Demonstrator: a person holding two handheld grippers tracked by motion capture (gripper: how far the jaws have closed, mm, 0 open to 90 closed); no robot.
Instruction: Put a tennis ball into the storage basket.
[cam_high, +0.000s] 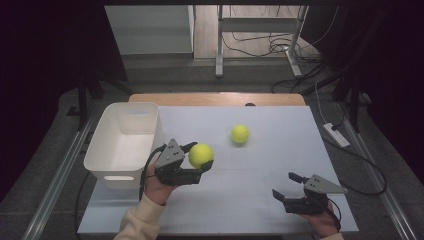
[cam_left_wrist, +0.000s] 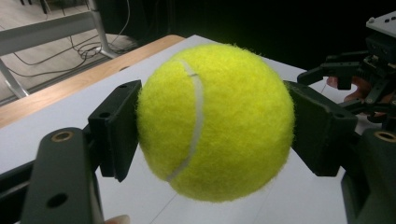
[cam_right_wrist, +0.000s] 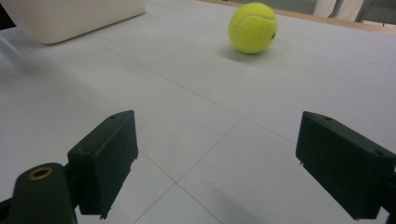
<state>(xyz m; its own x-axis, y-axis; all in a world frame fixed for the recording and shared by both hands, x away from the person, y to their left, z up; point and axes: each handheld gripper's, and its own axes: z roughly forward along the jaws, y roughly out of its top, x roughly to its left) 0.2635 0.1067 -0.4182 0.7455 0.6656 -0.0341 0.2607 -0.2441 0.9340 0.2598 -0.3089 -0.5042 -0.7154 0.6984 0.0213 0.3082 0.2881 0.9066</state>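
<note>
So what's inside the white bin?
The bin looks empty: bare white floor and walls in the high view. Its near wall hides a strip of floor beneath it. One ball is in the left gripper; the other ball lies on the table.

My work surface is a white table top with a wooden strip along its upper edge. At centre left of the frame stands a white plastic bin, upright. A loose tennis ball lies on the top just above centre, well apart from the bin. At upper centre I see a metal stand and floor cables; at right, a power strip.
</note>
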